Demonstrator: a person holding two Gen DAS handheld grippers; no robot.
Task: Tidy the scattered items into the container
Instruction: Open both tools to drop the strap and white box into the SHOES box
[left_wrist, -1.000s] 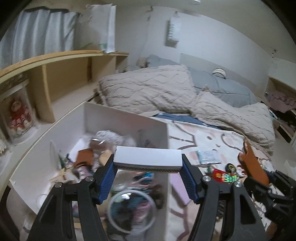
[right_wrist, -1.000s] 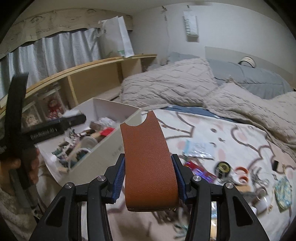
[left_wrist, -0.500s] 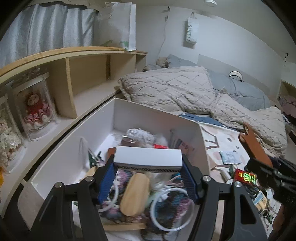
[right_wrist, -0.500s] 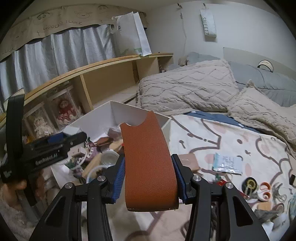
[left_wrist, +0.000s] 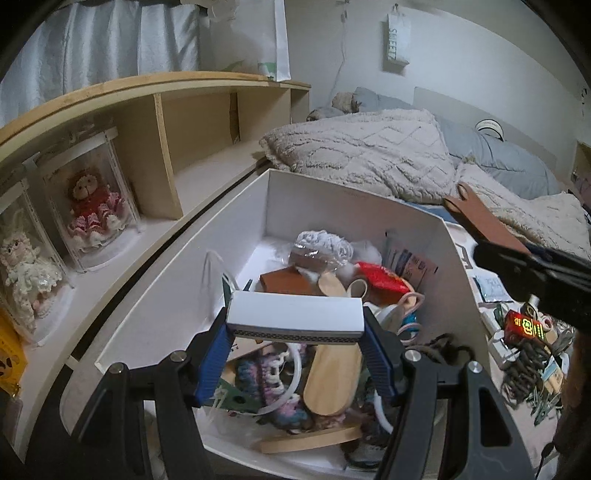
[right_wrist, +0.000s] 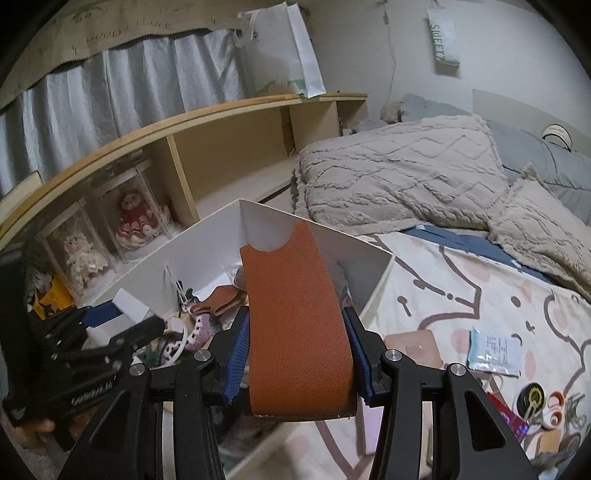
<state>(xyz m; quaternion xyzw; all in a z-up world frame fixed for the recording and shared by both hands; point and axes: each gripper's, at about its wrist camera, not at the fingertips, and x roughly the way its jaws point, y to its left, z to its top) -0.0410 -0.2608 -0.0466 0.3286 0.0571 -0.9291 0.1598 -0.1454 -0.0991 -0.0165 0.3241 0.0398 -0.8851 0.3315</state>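
Brown leather pouch (right_wrist: 297, 325) clamped in right gripper (right_wrist: 295, 354); seemingly above white box (right_wrist: 373, 280).

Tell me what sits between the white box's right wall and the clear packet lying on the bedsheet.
In the right wrist view, a flat pinkish-tan square pad lies on the sheet between the white box and the clear packet; otherwise bare sheet.

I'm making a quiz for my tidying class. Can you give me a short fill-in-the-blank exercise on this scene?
1. The left claw is shut on a flat ____ box.
2. The right claw grips a ____ leather case.
3. Both items are held near a white ____ that already holds clutter.
4. Two dolls stand in clear cases on the ____ beside the bed.

Missing words: white; brown; container; shelf
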